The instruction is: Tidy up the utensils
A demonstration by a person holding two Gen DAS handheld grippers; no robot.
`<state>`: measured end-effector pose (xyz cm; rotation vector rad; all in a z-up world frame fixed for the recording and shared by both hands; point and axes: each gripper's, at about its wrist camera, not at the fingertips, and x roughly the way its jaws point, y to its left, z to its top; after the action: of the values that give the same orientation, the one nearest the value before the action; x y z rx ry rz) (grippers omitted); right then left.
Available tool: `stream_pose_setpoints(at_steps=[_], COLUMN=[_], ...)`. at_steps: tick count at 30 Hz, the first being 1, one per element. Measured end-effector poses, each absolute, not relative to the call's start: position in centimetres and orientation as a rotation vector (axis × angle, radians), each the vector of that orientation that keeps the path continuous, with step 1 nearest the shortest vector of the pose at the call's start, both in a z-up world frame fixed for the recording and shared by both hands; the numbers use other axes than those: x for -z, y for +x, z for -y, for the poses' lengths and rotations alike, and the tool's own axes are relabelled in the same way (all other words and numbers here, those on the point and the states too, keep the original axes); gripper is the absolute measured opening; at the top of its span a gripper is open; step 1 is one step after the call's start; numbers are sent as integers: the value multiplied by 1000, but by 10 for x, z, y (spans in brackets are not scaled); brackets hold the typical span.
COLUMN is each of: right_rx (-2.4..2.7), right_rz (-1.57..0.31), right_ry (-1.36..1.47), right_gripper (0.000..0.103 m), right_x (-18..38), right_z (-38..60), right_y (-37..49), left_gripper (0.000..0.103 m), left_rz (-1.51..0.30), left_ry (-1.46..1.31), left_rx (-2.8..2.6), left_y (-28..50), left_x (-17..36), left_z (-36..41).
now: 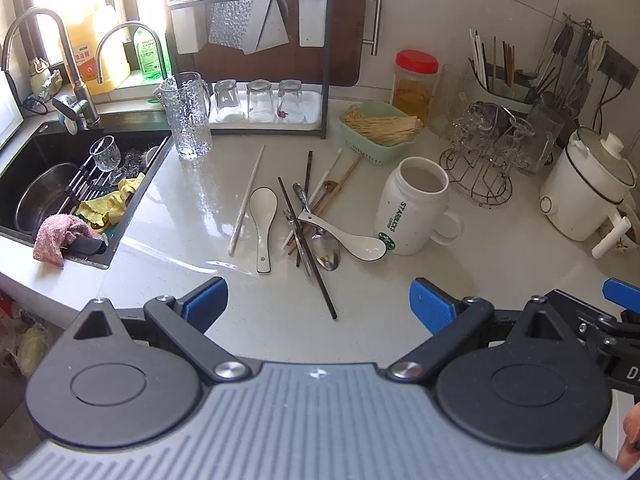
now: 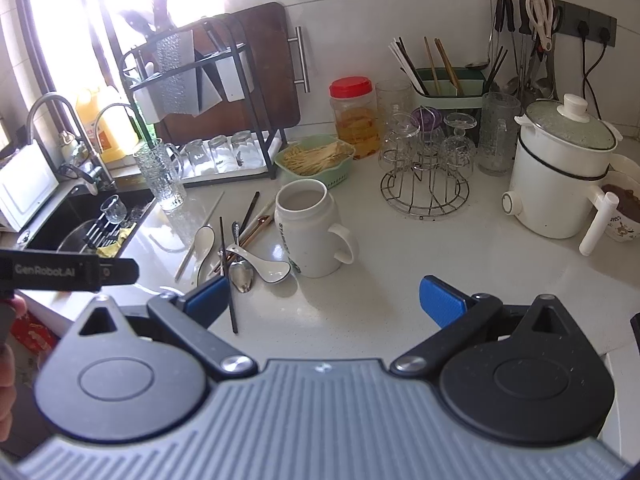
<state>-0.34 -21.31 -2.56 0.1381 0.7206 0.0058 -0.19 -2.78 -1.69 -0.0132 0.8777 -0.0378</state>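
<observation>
Both claws are standing wide apart and holding nothing: the left claw [image 1: 318,300] and the right claw [image 2: 324,300]. At the frame's centre, on the glossy white tabletop [image 1: 500,280], two white ceramic spoons [image 1: 263,216], one metal spoon [image 1: 326,250] and several thin chopsticks [image 1: 306,236] are lying just beside the white mug [image 1: 412,208]. Only the right view is showing scissors [image 2: 540,12] hanging at the upper right.
</observation>
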Motion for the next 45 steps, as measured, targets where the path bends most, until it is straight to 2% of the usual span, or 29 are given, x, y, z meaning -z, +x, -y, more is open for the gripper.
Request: stream_pose_setpoints(at_steps=[23,45], right_rx=[-45,-4], right_rz=[-692,-680], right_ry=[206,133], right_gripper=[103,103], right_x=[48,73], right_z=[234,202], right_y=[-14,72], left_gripper=[99,99], left_rz=[-896,-945], left_ry=[-29,-6], left_rx=[-31,56], left_y=[-9,106], left_x=[32,73], left_z=[46,5])
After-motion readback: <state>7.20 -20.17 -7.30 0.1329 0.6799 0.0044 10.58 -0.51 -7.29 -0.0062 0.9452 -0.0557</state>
